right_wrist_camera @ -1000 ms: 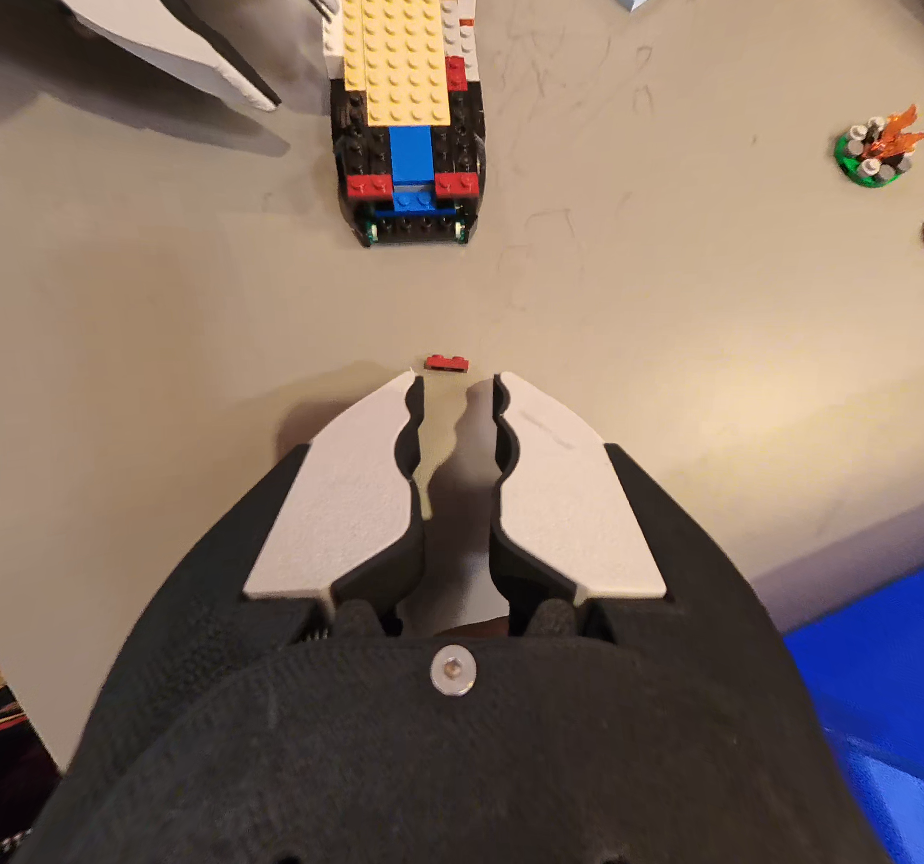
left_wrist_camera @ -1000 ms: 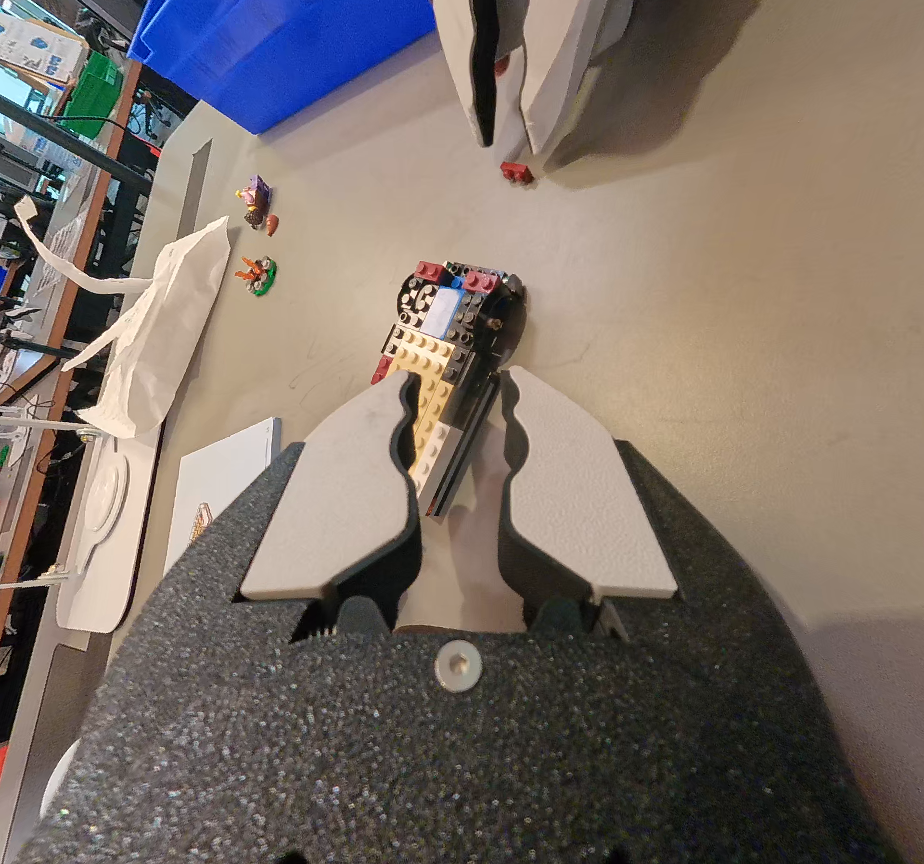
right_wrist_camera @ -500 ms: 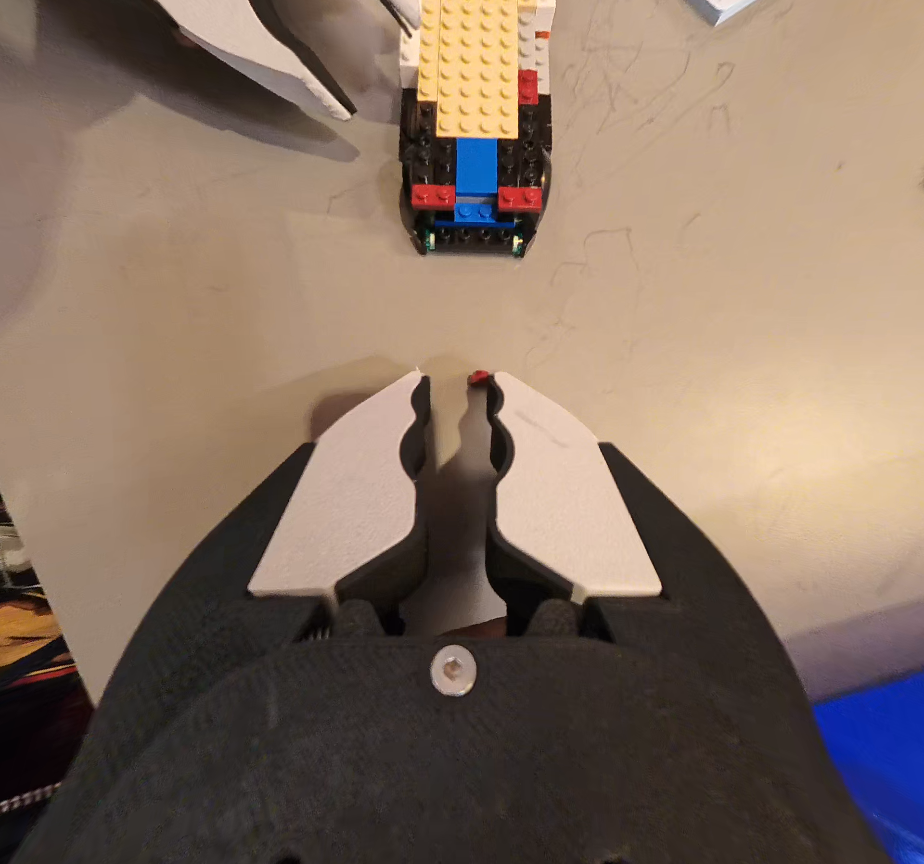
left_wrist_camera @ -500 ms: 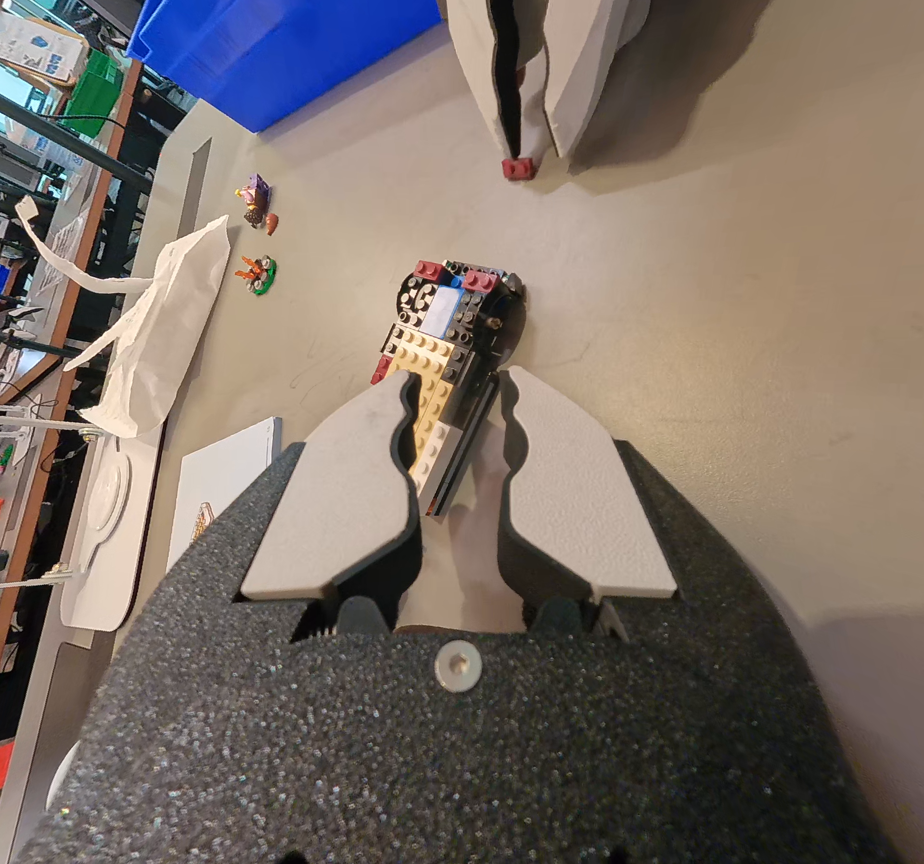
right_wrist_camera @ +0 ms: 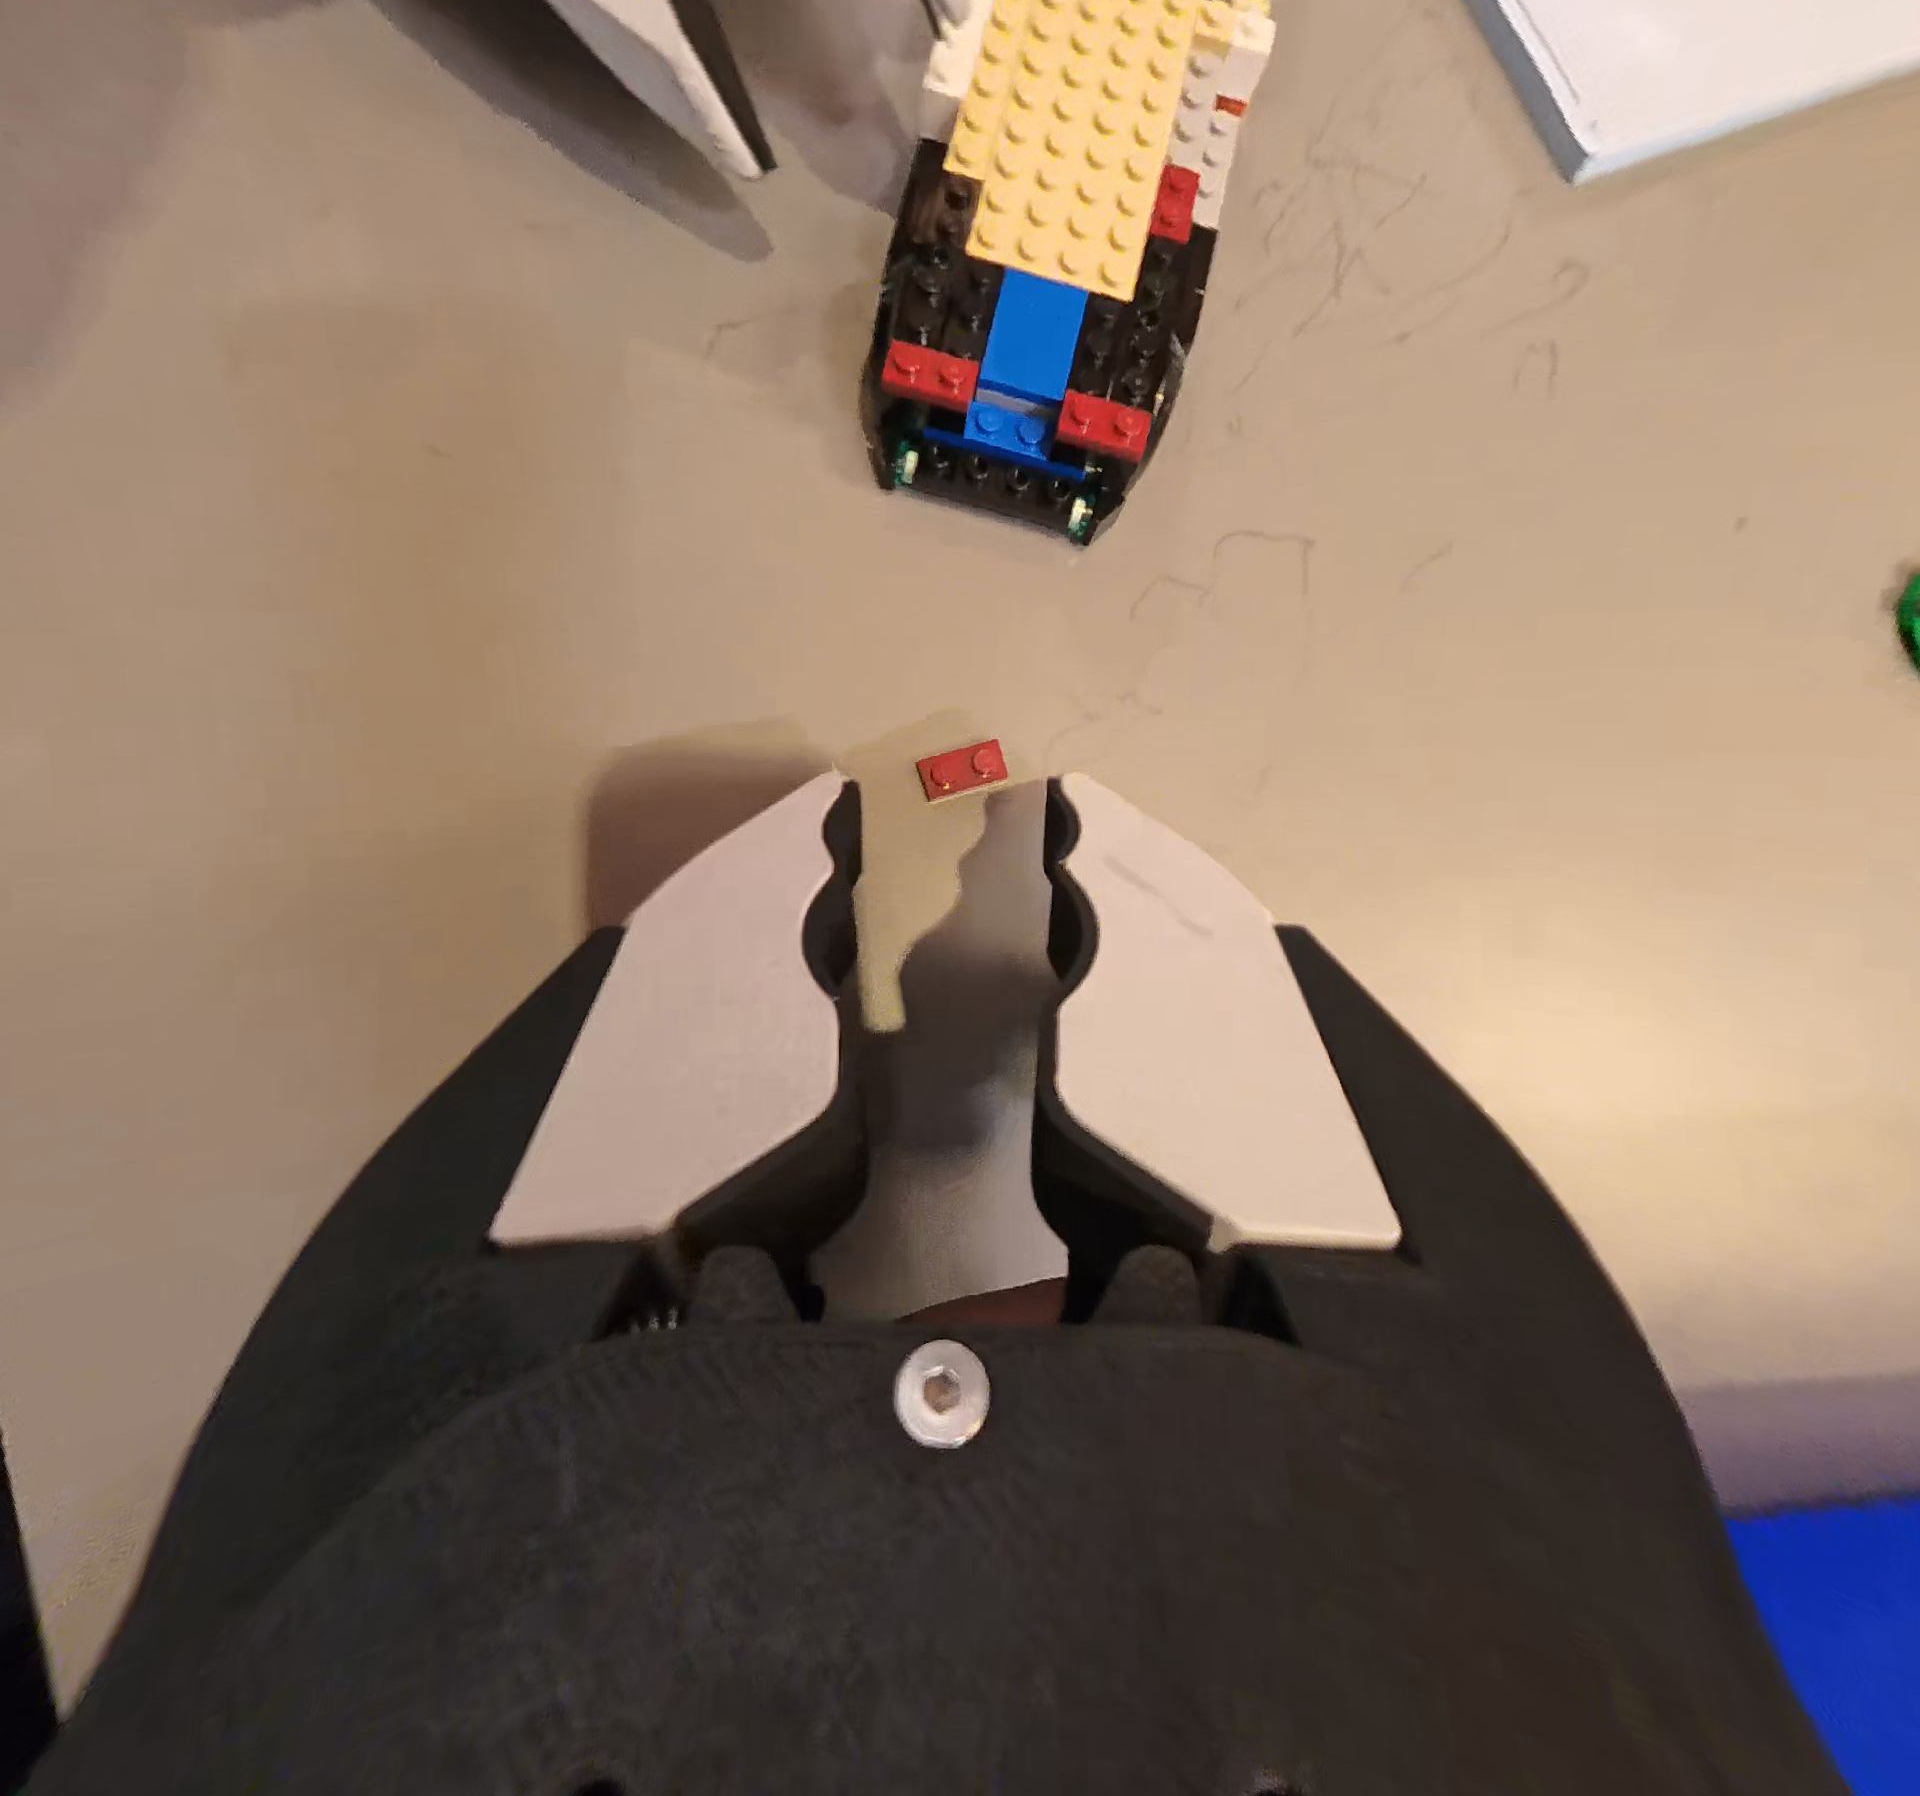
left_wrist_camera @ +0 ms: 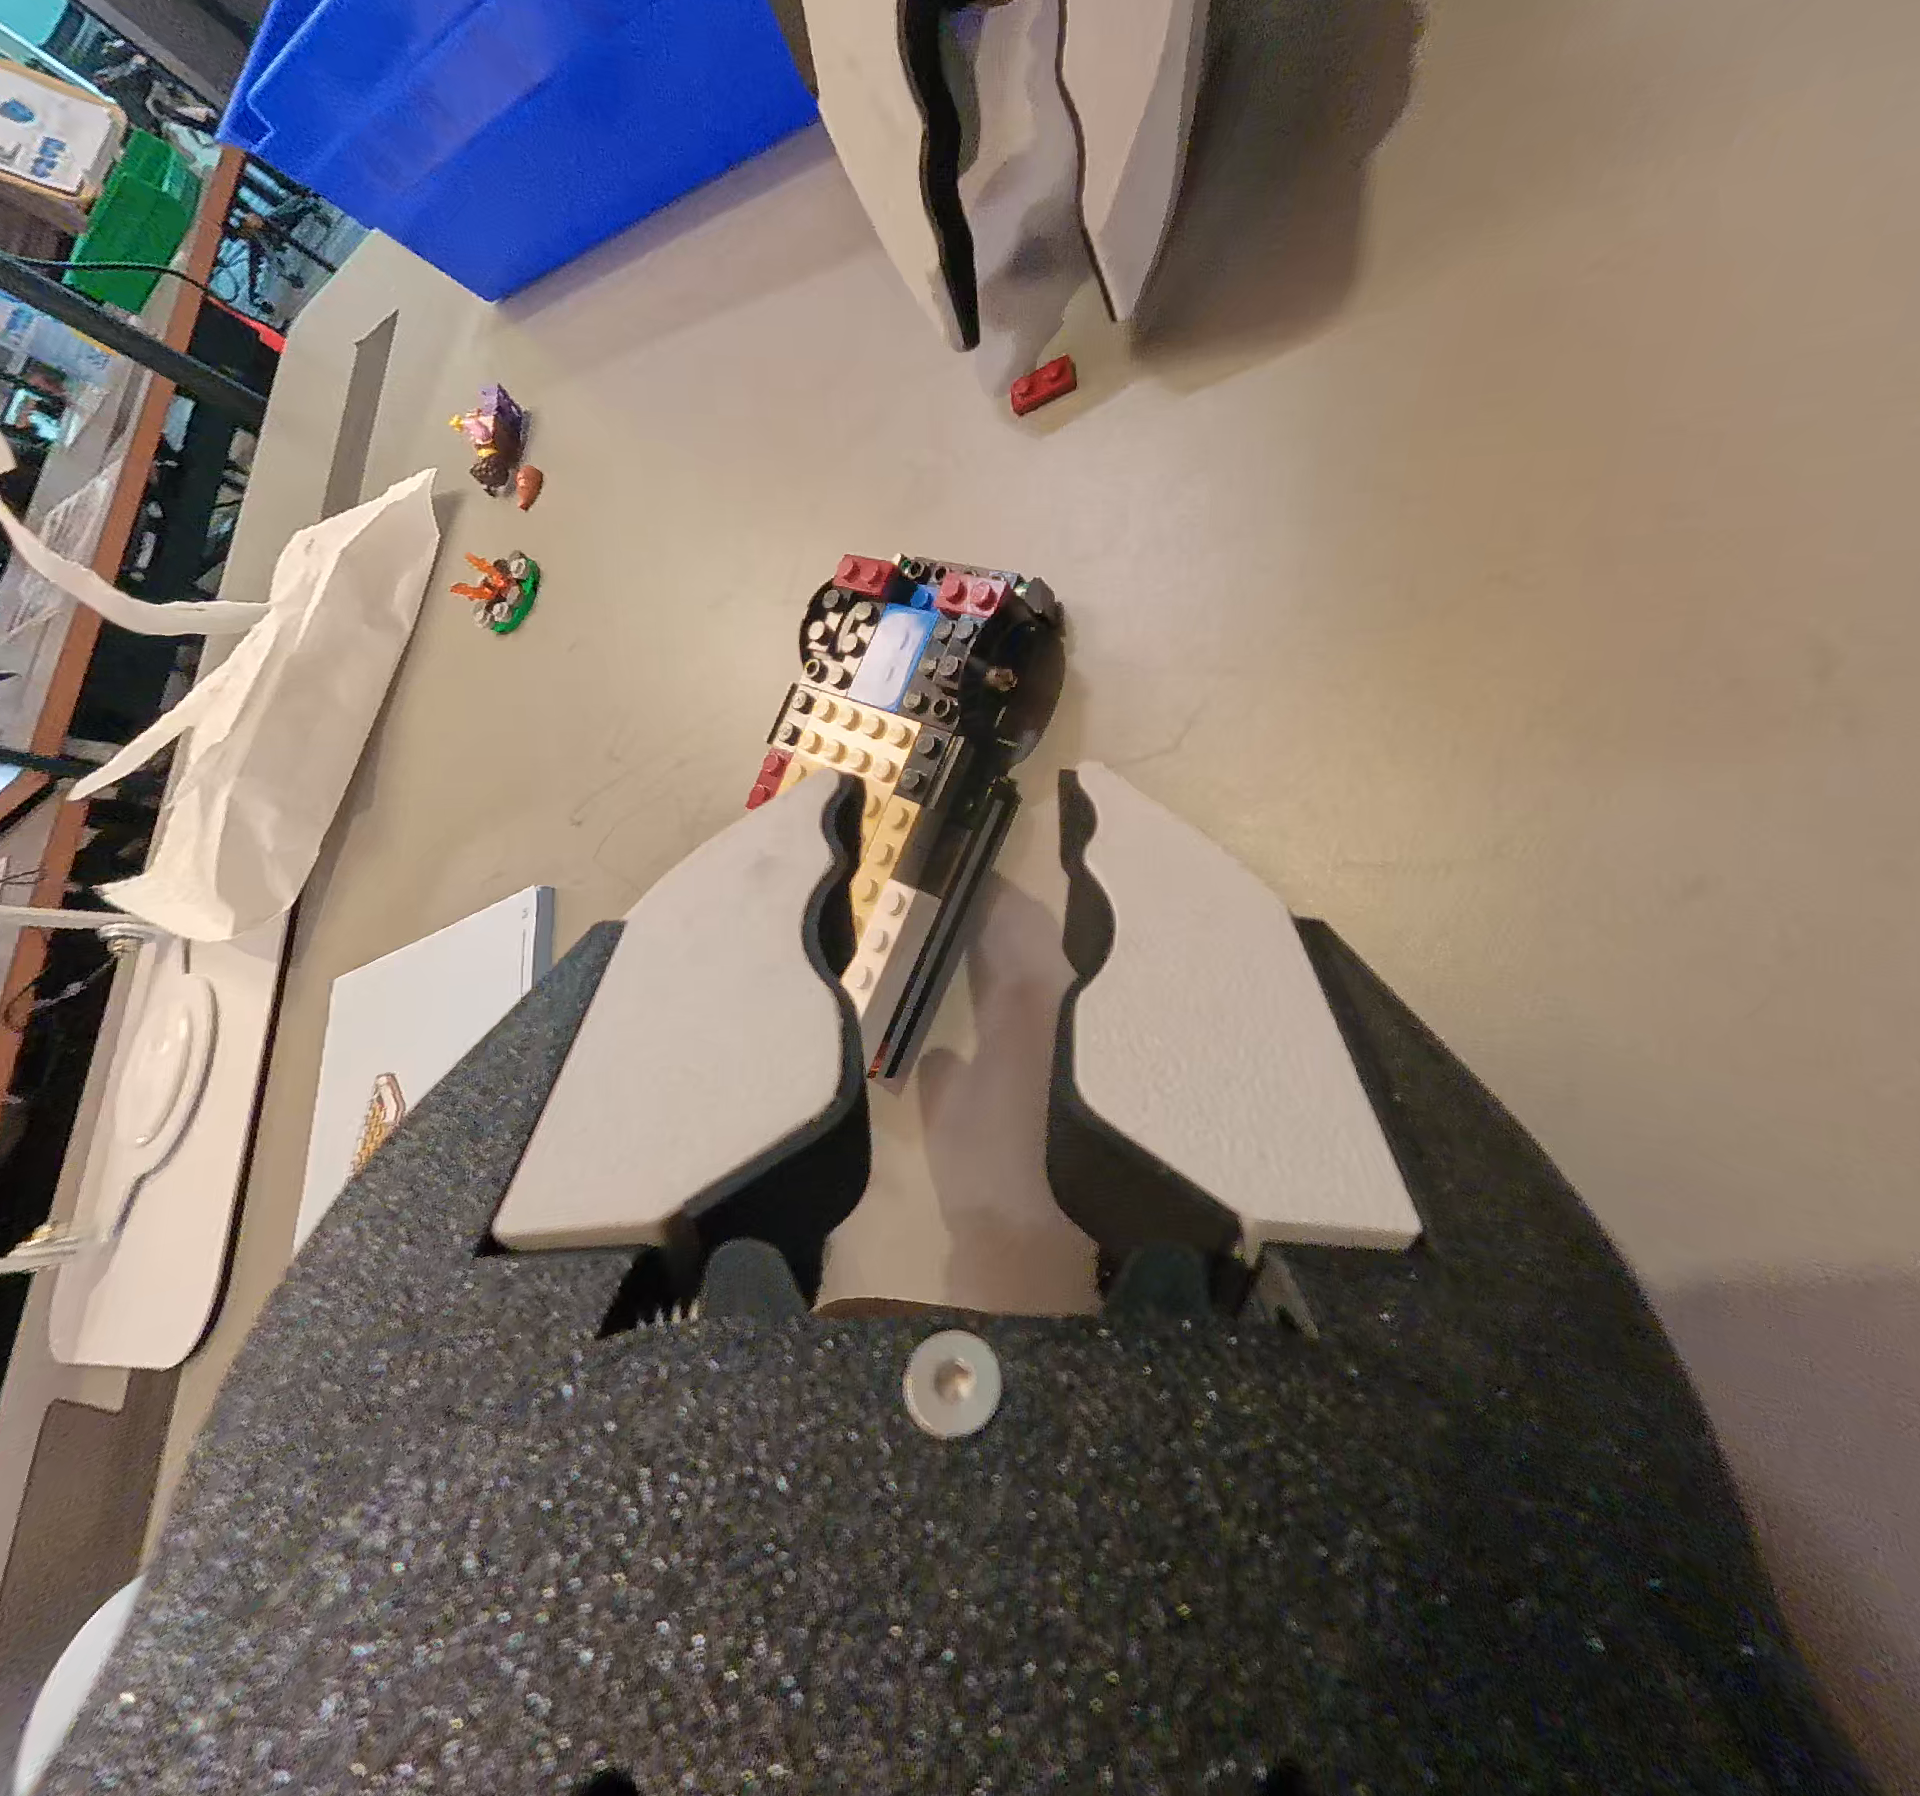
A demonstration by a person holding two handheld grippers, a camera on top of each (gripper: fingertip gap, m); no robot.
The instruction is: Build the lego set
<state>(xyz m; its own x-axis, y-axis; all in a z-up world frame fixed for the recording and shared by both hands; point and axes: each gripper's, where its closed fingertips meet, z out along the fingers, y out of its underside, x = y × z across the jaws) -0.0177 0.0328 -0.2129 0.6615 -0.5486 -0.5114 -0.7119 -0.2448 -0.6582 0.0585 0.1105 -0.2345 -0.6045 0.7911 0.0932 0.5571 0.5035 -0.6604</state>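
the small red two-stud plate (right_wrist_camera: 962, 770) lies flat on the tabletop (right_wrist_camera: 416, 551), just ahead of the right gripper (right_wrist_camera: 951, 785), on the side away from the brick-built vehicle (right_wrist_camera: 1060, 219). its long axis runs roughly across the gap between the fingertips, slightly skewed. the right gripper is partly open and empty, its pads clear of the plate. the left gripper (left_wrist_camera: 951, 780), beyond the vehicle from the plate, is also parted; its fingers straddle the vehicle's tan-and-white rear, with a visible gap on one side, so nothing is gripped. the right gripper is much nearer the plate.
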